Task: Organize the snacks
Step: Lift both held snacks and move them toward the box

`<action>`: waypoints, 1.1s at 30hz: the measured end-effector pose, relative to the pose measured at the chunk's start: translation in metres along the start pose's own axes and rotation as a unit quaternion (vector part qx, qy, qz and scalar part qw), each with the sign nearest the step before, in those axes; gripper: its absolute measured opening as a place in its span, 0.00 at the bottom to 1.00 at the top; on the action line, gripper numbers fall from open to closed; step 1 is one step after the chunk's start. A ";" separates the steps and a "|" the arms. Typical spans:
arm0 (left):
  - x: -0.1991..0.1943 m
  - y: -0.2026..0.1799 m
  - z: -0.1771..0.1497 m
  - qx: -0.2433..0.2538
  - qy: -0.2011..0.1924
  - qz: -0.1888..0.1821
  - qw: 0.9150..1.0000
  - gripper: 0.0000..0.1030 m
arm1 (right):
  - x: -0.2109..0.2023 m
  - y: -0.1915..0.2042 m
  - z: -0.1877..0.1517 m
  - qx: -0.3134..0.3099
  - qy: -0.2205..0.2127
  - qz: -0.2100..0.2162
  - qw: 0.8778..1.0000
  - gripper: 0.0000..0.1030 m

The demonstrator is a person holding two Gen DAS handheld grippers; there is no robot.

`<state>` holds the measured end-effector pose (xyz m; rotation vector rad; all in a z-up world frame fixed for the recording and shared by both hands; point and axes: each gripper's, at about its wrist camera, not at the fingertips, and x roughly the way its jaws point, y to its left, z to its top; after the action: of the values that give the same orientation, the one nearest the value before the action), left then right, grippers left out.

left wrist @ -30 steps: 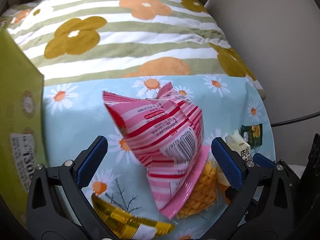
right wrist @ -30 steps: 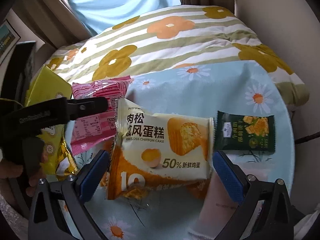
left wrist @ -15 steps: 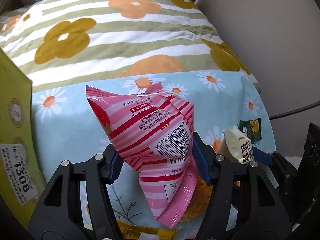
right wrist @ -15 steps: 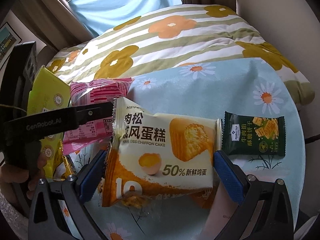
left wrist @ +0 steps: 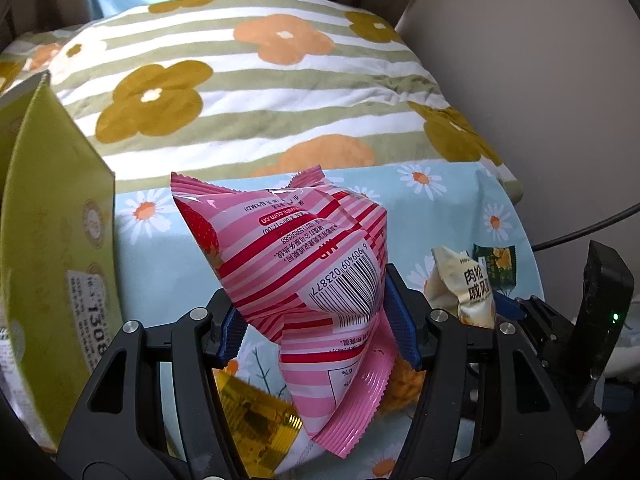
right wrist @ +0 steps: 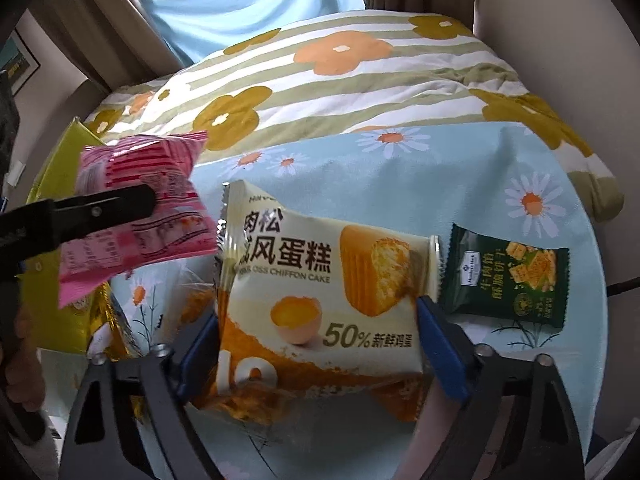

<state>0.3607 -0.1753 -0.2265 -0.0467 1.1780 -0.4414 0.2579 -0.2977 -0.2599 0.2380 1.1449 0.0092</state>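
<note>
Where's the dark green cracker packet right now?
In the right wrist view, the dark green cracker packet lies flat on the daisy tablecloth, just right of the chiffon cake packet.

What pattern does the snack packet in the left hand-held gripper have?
Pink and red stripes, clearest in the left wrist view: strawberry snack packet.

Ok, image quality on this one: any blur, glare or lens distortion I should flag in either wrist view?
Left wrist view: the pink striped packet is sharp, its barcode readable, with slight glare on the foil; the yellow-green box at the left edge is smeared. Right wrist view: the chiffon cake packet is mildly motion-blurred low down, though its text stays legible. Both views: strong fisheye bending and dark vignetted corners.
</note>
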 end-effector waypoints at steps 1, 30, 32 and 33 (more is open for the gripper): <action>-0.002 0.000 -0.002 -0.001 -0.001 0.001 1.000 0.56 | -0.001 -0.001 -0.001 0.002 -0.001 0.000 1.000 0.80; -0.181 0.026 -0.053 -0.076 -0.146 0.025 0.986 0.56 | -0.120 0.064 0.015 -0.105 -0.106 0.046 0.988 0.74; -0.195 0.040 -0.054 -0.084 -0.156 0.031 0.984 0.56 | -0.128 0.077 0.018 -0.113 -0.114 0.049 0.986 0.74; -0.202 0.048 -0.055 -0.087 -0.161 0.033 0.982 0.56 | -0.132 0.087 0.019 -0.119 -0.118 0.052 0.985 0.74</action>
<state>0.2641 -0.0490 -0.0827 -0.2233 0.8930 -0.2591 0.2304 -0.2338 -0.1166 0.0824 0.8852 0.2038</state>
